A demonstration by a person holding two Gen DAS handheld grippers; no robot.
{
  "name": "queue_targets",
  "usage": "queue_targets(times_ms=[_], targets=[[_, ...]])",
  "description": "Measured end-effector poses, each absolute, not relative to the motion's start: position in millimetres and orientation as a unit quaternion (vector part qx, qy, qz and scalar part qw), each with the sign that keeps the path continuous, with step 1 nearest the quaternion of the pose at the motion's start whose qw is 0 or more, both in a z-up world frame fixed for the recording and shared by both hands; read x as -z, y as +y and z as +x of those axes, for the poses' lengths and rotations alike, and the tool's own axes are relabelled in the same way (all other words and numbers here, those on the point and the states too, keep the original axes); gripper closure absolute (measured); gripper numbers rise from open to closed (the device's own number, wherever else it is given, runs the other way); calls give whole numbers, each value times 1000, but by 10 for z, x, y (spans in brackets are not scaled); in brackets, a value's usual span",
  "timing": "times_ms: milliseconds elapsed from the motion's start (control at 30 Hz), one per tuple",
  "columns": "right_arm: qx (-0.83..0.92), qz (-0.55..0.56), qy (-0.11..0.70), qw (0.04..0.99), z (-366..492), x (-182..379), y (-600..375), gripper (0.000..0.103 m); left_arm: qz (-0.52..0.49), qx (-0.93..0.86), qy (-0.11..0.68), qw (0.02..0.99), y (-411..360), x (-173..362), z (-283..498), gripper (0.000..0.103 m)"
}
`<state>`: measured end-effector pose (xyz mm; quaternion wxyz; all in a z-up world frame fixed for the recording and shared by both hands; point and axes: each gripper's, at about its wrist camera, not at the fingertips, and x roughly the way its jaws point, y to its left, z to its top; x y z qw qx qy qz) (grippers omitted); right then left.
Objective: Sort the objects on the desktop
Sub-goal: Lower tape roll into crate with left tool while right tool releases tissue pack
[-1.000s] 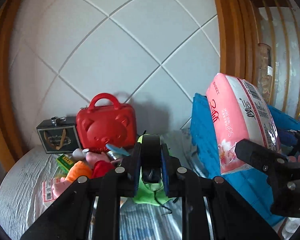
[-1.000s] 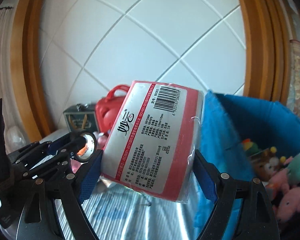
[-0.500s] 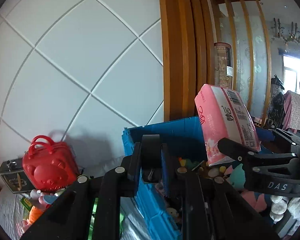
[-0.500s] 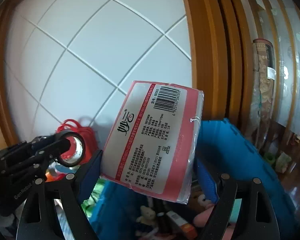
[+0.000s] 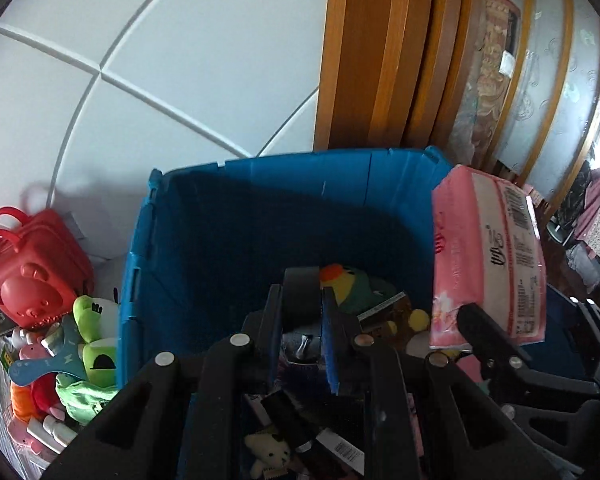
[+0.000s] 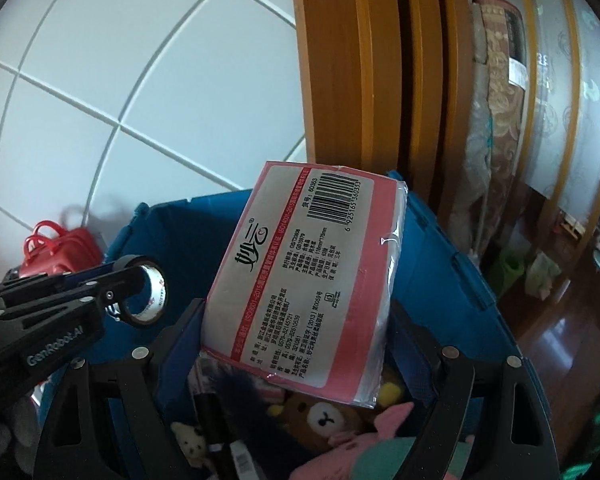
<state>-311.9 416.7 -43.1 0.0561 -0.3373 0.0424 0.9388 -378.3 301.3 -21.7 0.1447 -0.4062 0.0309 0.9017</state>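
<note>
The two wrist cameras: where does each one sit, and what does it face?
Left wrist: on the left gripper, which clamps a tape roll, facing down into the blue bin; right gripper alongside.
Right wrist: on the right gripper, which holds the pink tissue pack over that bin; left gripper visible.
Shared: bin, pack, tape roll, red case.

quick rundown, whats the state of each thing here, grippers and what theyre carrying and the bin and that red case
left gripper: shut on the tape roll
tape roll: held above the bin
right gripper: clamped on the tissue pack
tissue pack: held tilted above the bin, barcode side up
blue bin: open, toys inside
red bear case: closed, standing beside the bin
</note>
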Motion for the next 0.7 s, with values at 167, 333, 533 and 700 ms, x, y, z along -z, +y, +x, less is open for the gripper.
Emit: queue_targets(times_ms=[167,333,533,700], targets=[[-916,-392,61,62,-3316,792,4315,16,-459,-878,58,123,3069,686,-3956,85],[-901,-426,37,69,-3400,1052,4240,16,-473,-869,96,114,3107,835,-3905,85],[-902,-427,24,61,-3418,1136,4253,16,-487,-856,126,123,3212,909,-3902,85],[-906,-419,31,56,-3417,1109,4240,14,-490,-853,139,116,3256,935,-3927,79]])
